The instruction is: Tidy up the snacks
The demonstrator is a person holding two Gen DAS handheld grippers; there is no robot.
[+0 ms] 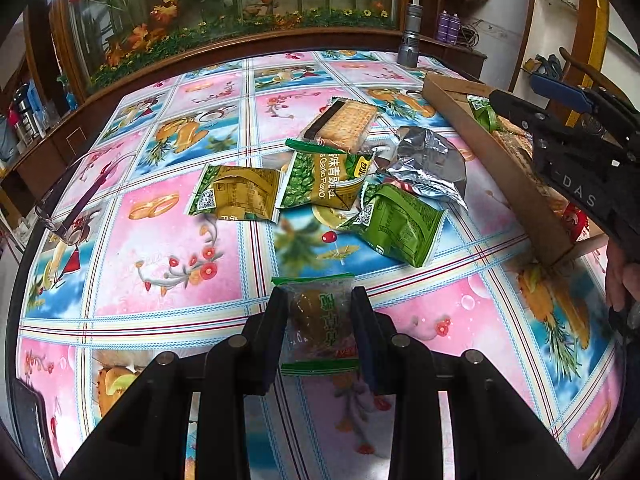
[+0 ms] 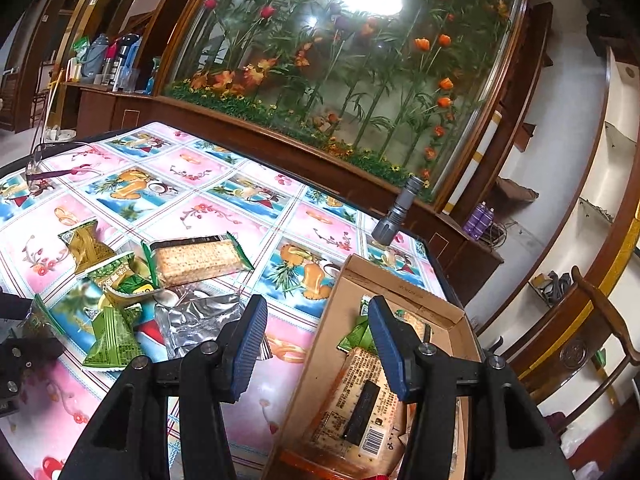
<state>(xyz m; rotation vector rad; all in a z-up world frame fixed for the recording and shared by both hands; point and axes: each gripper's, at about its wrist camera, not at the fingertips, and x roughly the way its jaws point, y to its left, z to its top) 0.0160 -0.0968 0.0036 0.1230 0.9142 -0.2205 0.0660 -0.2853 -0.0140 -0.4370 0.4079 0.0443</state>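
My left gripper (image 1: 319, 300) is shut on a clear snack packet with green ends (image 1: 320, 320), holding it just above the tablecloth. Beyond it lies a pile: green pea packets (image 1: 320, 178), a cracker pack (image 1: 344, 122) and a silver foil bag (image 1: 432, 164). A cardboard box (image 1: 492, 160) stands at the right. My right gripper (image 2: 318, 320) is open and empty over the box's left wall (image 2: 320, 352). Inside the box lie an orange labelled packet (image 2: 360, 400) and a green packet (image 2: 356, 336). The pile also shows in the right wrist view, with the cracker pack (image 2: 196, 260) on top.
Eyeglasses (image 1: 68, 216) lie at the table's left edge. A grey flashlight (image 1: 410, 36) stands at the far edge, also in the right wrist view (image 2: 396, 212). A glass case of artificial plants (image 2: 340, 80) runs behind the table. A wooden chair (image 2: 592, 340) stands right.
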